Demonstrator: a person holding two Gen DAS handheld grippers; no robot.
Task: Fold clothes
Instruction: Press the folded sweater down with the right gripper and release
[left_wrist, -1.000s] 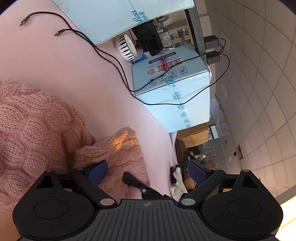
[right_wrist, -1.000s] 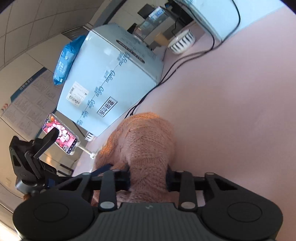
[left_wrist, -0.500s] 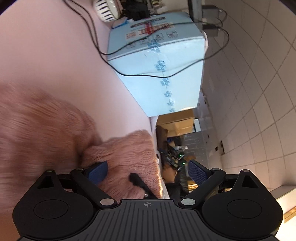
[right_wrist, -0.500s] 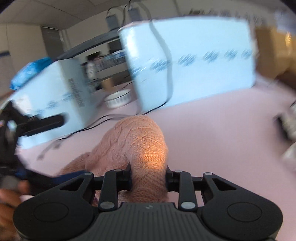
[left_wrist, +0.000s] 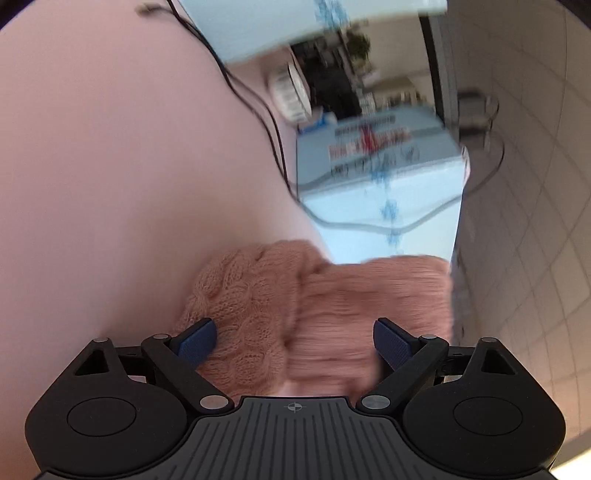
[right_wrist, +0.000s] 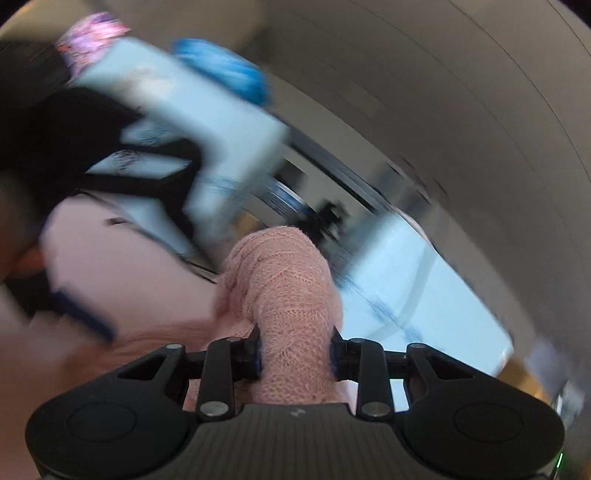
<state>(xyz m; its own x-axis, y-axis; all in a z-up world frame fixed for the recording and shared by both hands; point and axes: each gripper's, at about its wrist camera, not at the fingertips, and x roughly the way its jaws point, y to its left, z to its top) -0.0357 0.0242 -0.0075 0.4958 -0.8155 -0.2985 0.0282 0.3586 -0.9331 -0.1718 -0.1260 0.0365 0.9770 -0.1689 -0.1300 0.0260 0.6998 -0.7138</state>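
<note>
Item, foreground, right wrist view: black two-finger right gripper (right_wrist: 294, 352), blue-padded jaws pinching a bunched fold of pink cable-knit sweater (right_wrist: 286, 295), which rises as a thick column from between the pads toward the centre of the frame. Item, foreground, left wrist view: black two-finger left gripper (left_wrist: 295, 341), jaws spread wide; the same pink sweater (left_wrist: 258, 306) lies between them, its knit against the left blue pad (left_wrist: 195, 338), the right pad standing clear in front of a blurred stretch of fabric; no pinch is evident. Item, middle ground: pale pink table surface (left_wrist: 129, 166), filling the left half of the left view and bearing the sweater at lower centre. Item, on the table: thin black cables (left_wrist: 258, 110) running from the top edge down to the right. Item, beyond: pale blue cardboard box (left_wrist: 384, 192) with printed labels, right of centre, blurred. Item, far: white striped round object (left_wrist: 290, 92), upper centre, indistinct. Item, background: grey tiled wall (left_wrist: 535, 184) at right. Right view's background is heavily smeared; another pale blue box (right_wrist: 177, 140) shows at upper left.
</note>
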